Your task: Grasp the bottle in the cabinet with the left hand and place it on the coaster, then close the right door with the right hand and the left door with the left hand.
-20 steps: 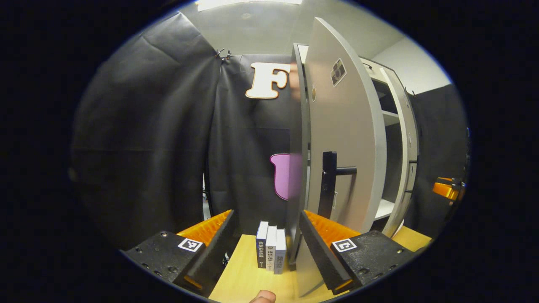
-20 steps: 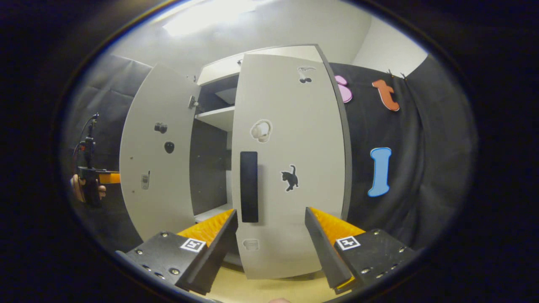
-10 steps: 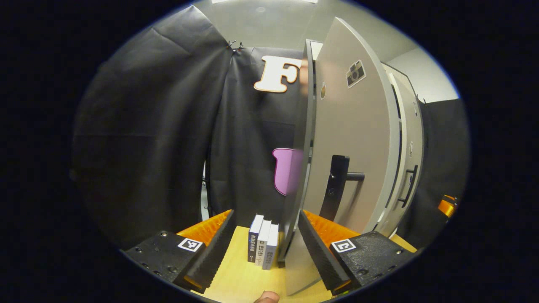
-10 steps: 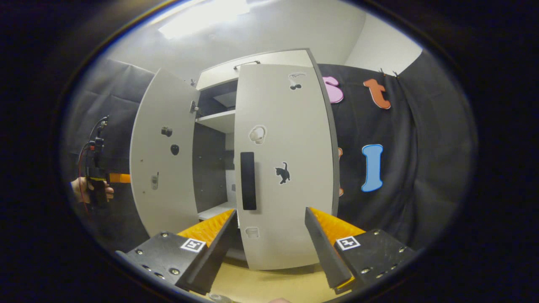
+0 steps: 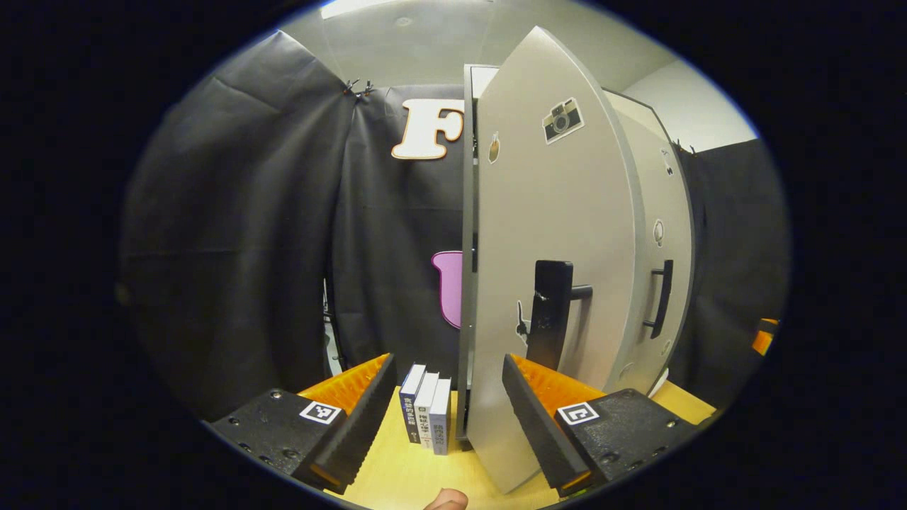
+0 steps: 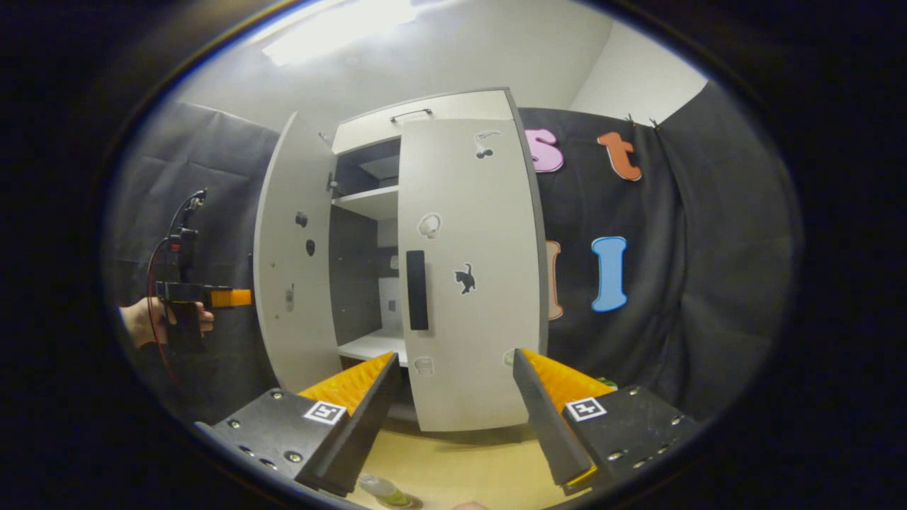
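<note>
From where the right gripper [image 6: 453,418] looks, the cabinet [image 6: 425,117] stands dead ahead at twelve o'clock, its jaws spread wide with nothing between them. The right door [image 6: 471,283] hangs almost flush with the cabinet front, its dark handle [image 6: 417,289] near its inner edge, while the left door [image 6: 292,255] at ten o'clock stands swung well out, leaving a gap through which a white shelf [image 6: 368,202] shows. At nine o'clock a hand [image 6: 152,322] holds the left gripper [image 6: 205,297] just beside the outer face of that open door; whether it touches I cannot tell. The top of the bottle [image 6: 382,489] peeks in at six o'clock, low on the wooden table [image 6: 460,467], too cut off to see what it stands on. In the left gripper view, the gripper's jaws are likewise spread and empty, and the left door fills twelve to two o'clock, its handle [image 5: 553,312] just above the right-hand finger [image 5: 531,418]. Three books [image 5: 425,418] stand upright on the table at six o'clock, just left of the door's edge.
</note>
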Tool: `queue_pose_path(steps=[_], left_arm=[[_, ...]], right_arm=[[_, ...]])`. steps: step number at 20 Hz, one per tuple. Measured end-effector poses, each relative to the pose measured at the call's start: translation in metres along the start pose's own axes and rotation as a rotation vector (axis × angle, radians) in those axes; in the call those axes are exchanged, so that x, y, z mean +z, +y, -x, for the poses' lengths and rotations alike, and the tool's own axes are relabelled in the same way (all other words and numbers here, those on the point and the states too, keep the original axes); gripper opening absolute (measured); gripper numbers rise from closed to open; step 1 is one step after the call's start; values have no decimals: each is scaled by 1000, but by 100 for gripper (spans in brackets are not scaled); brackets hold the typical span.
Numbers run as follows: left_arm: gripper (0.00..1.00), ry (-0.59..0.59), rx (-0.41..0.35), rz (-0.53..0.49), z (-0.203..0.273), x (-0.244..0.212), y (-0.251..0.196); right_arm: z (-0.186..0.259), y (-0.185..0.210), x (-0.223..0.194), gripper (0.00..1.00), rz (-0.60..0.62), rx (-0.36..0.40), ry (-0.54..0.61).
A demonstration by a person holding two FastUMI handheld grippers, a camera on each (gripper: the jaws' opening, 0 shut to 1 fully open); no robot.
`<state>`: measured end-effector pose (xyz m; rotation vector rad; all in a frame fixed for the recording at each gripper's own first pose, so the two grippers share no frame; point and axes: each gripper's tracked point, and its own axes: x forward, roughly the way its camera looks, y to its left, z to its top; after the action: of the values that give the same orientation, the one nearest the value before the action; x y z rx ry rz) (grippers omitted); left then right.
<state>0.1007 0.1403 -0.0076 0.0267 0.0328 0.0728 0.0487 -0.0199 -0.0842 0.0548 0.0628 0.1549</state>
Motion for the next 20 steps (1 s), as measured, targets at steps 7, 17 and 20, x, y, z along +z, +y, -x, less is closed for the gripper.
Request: queue_pose_path(steps=[7,17,20], left_arm=[[91,5,-2,12,-3,-2,-19],[91,23,-18,18,-9,-5,-41],[91,16,-9,21,-9,-5,-41]], right_arm=[[21,-27,-7,97,1,-45,10],[28,-38,-25,97,-3,-63,54],[28,-37,-25,97,-2,-58,59]])
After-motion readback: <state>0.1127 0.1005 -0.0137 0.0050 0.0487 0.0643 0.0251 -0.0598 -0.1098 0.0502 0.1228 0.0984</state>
